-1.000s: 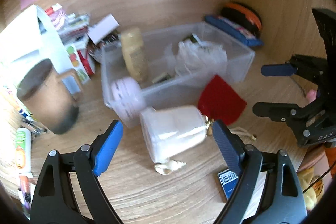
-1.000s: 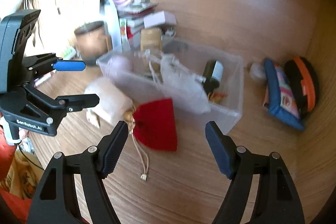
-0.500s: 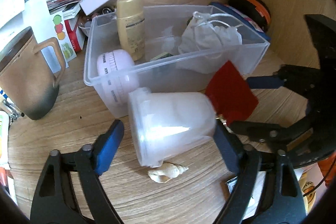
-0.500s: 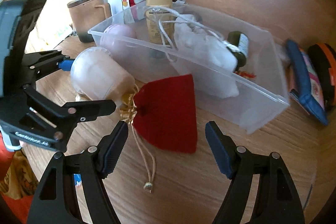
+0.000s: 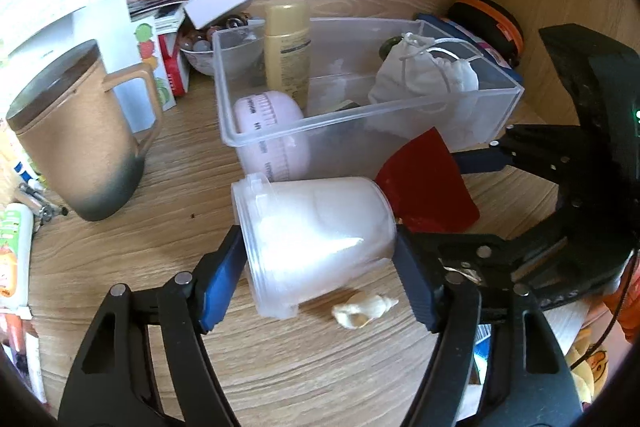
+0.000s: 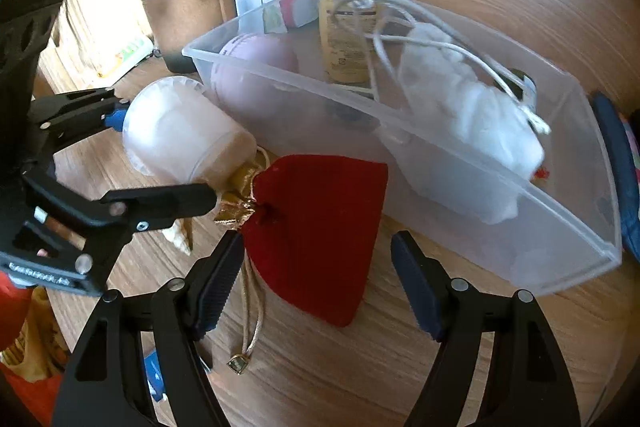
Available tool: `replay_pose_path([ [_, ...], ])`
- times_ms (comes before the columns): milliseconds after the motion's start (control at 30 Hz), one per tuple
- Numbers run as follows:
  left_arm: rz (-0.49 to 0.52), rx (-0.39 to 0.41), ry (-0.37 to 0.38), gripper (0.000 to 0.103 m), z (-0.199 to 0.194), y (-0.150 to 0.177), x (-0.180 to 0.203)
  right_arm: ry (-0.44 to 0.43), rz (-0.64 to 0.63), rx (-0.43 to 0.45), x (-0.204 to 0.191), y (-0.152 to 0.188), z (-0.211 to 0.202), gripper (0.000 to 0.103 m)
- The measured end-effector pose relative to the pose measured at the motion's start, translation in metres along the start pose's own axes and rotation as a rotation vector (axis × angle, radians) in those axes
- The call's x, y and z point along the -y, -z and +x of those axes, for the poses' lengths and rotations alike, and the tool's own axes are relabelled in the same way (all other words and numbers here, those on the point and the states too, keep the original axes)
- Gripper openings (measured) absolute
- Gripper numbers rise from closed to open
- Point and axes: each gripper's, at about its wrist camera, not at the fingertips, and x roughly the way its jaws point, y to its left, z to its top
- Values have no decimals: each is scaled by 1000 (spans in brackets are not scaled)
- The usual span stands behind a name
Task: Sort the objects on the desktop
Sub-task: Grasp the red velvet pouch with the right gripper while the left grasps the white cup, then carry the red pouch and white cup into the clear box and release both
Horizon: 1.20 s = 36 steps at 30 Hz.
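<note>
The jar (image 5: 316, 239) lies on its side on the desk (image 5: 160, 251), just in front of the bin (image 5: 304, 125), its long axis running left to right across the left gripper (image 5: 320, 275), lid end toward the left finger. The left gripper is the nearer one: the jar sits between its fingers, with each pad at or against one end; firm contact cannot be confirmed, and the jar appears to rest on the desk, so the jaws count as wide, set to the jar's full length. A shell (image 5: 366, 309) lies on the desk just beside the jar. The red pouch (image 6: 316, 227) lies flat to the right of the jar, its gold neck touching the jar's base, its cord trailing toward the right gripper (image 6: 316, 283). That gripper is spread wide over the pouch's lower half, the left pad touching its edge and the right pad clear. Judged next step: close on the jar ends and lift it into the bin.
</note>
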Motion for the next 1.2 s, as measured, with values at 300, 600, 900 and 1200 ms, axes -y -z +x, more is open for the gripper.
replay_pose_path([
  [300,-19,12,1,68,-6,1,-13,-4,-54,21,-20,-5,5,40],
  [600,-17,3,-14,68,-1,-4,-10,39,-74,62,-25,5,-9,10],
  [900,13,-20,-74,71,7,-5,-1,61,21,85,5,22,-37,9],
  [1200,-55,-40,-110,66,16,-9,-5,56,75,140,14,26,-59,9],
])
